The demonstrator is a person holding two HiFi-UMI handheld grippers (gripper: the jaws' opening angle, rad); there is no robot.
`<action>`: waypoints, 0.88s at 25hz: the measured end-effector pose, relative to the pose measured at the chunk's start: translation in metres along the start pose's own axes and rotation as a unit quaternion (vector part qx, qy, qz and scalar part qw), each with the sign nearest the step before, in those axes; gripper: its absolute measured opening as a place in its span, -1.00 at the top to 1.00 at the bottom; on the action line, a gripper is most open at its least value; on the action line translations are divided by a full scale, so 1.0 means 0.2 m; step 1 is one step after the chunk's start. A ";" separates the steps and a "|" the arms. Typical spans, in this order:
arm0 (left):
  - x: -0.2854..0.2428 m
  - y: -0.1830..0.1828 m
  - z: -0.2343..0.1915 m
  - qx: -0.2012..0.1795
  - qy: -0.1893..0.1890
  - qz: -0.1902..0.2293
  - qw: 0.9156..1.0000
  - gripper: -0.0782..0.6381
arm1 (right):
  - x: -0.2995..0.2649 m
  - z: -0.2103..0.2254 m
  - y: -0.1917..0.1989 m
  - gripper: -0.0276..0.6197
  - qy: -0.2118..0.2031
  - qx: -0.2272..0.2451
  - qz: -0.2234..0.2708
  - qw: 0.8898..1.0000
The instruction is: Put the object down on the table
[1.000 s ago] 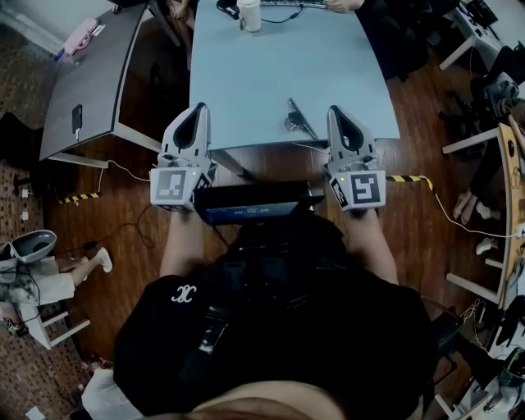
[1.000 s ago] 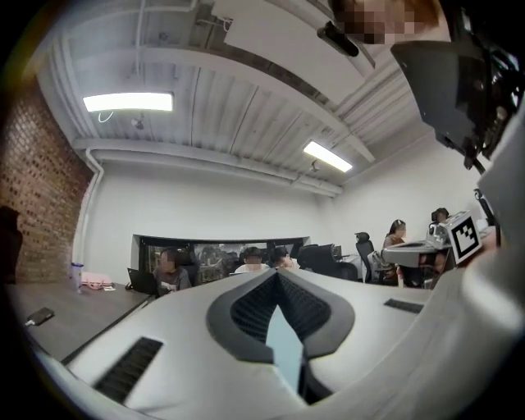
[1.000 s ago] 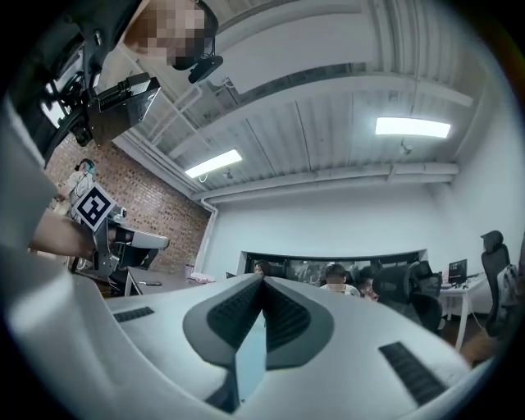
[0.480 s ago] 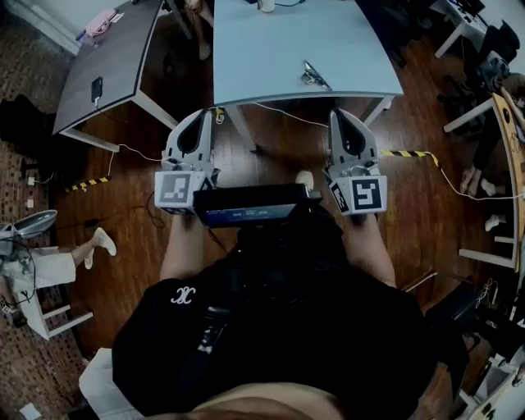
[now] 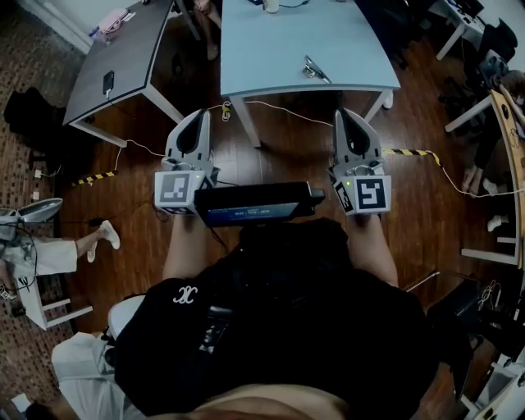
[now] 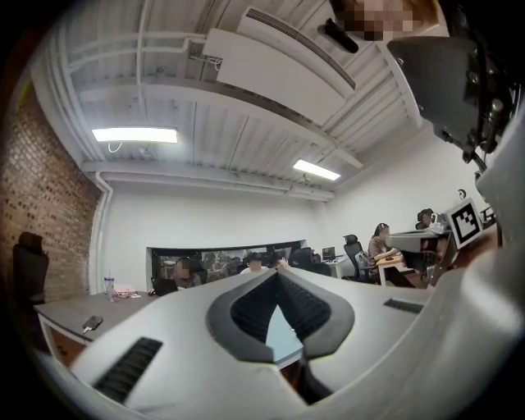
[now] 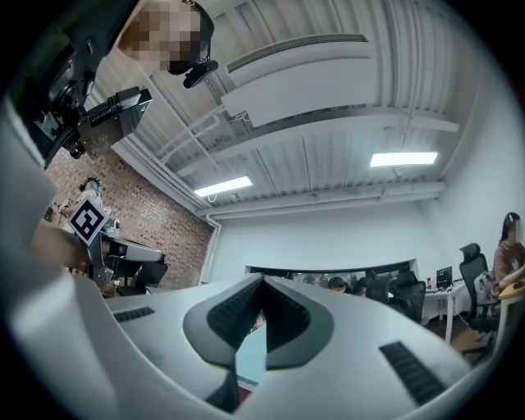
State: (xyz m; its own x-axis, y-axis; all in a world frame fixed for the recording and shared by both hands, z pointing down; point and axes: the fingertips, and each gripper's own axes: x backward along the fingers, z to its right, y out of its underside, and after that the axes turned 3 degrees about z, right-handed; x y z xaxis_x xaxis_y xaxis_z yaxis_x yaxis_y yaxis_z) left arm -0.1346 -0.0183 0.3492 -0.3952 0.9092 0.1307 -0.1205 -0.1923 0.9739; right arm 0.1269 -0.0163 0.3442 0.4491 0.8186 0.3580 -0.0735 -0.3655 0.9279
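Observation:
A small metal object (image 5: 314,69) lies near the front edge of the light blue table (image 5: 271,49) in the head view. My left gripper (image 5: 199,116) and right gripper (image 5: 345,115) are held side by side over the wooden floor, short of the table. Both point towards it. The left gripper view shows the left gripper (image 6: 277,273) with its jaws meeting at the tips and nothing between them. The right gripper (image 7: 263,280) looks the same in the right gripper view, shut and empty. A dark box (image 5: 258,203) sits at my chest between the two marker cubes.
A grey table (image 5: 123,57) with a phone (image 5: 108,82) stands to the left. Cables and yellow-black tape (image 5: 408,152) lie on the floor. A seated person (image 5: 49,254) is at lower left, and chairs and desks line the right side. A cup (image 5: 271,5) stands on the blue table's far end.
Both grippers have drawn back from the blue table's front edge and now hang over the floor. The table and the metal object sit farther up in the view.

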 end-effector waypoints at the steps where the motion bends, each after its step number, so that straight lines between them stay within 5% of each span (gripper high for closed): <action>1: 0.00 -0.01 0.02 0.003 -0.003 0.000 1.000 0.77 | 0.02 0.02 -0.01 0.99 -0.001 -0.001 -0.001 1.000; 13: -0.02 -0.10 0.41 0.000 -0.017 -0.006 1.000 0.77 | 0.24 0.31 -0.08 1.00 -0.010 -0.004 0.001 1.000; 22: 0.07 -0.09 0.49 -0.005 -0.029 -0.015 0.999 0.77 | 0.34 0.32 -0.08 1.00 -0.017 -0.006 -0.005 1.000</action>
State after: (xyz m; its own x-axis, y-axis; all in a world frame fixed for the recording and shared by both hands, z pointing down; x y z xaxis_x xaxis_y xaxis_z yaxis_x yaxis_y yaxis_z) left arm -0.0495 0.0344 0.3511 -0.3386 0.9342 0.1121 -0.1413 -0.1682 0.9756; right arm 0.2160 0.0169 0.3472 0.4796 0.8069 0.3450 -0.0788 -0.3519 0.9327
